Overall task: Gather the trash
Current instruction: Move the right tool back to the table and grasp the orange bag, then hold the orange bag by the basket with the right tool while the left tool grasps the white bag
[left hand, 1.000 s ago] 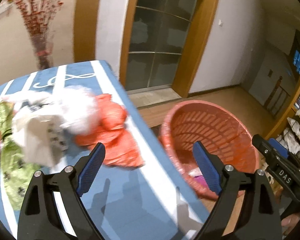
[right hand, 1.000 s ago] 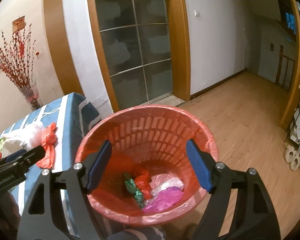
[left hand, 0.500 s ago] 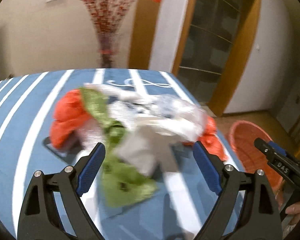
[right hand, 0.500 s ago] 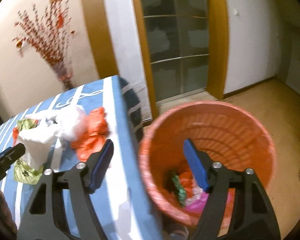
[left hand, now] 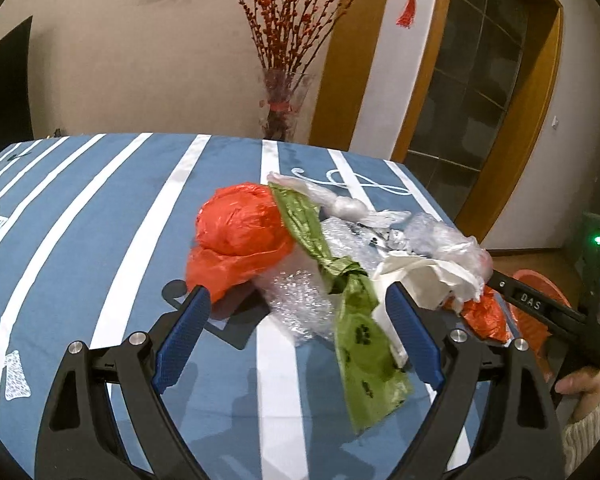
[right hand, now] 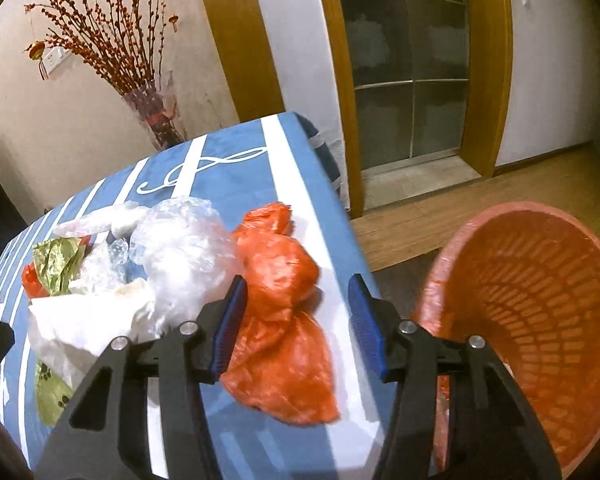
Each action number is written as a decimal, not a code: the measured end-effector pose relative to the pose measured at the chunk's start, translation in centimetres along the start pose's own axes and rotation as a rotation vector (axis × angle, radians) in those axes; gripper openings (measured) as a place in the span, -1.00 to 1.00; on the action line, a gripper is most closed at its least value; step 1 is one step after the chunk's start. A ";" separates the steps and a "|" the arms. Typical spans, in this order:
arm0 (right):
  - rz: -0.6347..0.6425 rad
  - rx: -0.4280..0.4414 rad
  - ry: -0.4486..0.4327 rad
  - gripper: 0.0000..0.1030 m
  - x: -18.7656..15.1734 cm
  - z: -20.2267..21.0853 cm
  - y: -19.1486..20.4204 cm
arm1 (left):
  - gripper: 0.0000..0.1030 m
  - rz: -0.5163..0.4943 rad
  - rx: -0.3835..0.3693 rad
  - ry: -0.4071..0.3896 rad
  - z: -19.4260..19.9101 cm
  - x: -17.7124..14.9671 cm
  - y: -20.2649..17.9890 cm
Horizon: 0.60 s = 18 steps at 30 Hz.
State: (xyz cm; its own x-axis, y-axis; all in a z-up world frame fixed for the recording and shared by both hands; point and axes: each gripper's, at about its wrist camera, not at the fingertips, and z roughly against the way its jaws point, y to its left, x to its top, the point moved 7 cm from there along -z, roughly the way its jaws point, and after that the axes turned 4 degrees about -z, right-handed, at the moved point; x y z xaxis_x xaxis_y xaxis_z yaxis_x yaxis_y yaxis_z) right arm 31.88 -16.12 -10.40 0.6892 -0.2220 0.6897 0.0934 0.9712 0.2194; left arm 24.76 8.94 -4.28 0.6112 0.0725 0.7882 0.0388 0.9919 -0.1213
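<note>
- On the striped blue worktop (left hand: 100, 216) lies a heap of trash, with a green bag (left hand: 340, 288) whose long axis runs from 11 o'clock to 5 o'clock in the left wrist view.
- Left gripper (left hand: 298, 332) hangs wide open; bubble wrap (left hand: 300, 300) lies beyond its gap, untouched.
- Right gripper (right hand: 296, 320) is closing, its pads not yet pressing the orange bag (right hand: 280, 312) between them.
- Orange basket (right hand: 540, 320) stands at 3 o'clock, off the worktop's edge.
</note>
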 end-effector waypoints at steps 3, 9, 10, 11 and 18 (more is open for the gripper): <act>0.029 -0.010 0.048 -0.23 -0.5 -1.3 0.6 | 0.71 -0.002 -0.002 0.003 -0.2 -0.1 0.1; 0.027 -0.008 0.055 -0.57 -0.8 -1.1 0.2 | 0.71 -0.021 -0.026 -0.003 0.1 0.0 -0.8; 0.029 -0.011 0.052 -0.57 -1.0 -0.9 0.1 | 0.71 -0.028 -0.032 -0.006 0.1 0.1 -1.1; 0.029 -0.012 0.050 -0.59 -1.1 -0.6 -0.2 | 0.71 -0.034 -0.036 -0.008 0.2 0.1 -1.3; -0.005 -0.032 0.022 -0.62 -2.0 1.8 -2.3 | 0.71 -0.072 -0.077 -0.011 0.4 0.7 -3.4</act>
State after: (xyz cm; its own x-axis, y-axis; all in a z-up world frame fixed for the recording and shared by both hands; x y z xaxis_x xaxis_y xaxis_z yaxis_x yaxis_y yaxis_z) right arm 28.99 -18.10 -11.04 0.7045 -0.2255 0.6729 0.1199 0.9724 0.2003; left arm 24.78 5.64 -3.07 0.5960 0.0027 0.8030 0.1431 0.9836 -0.1096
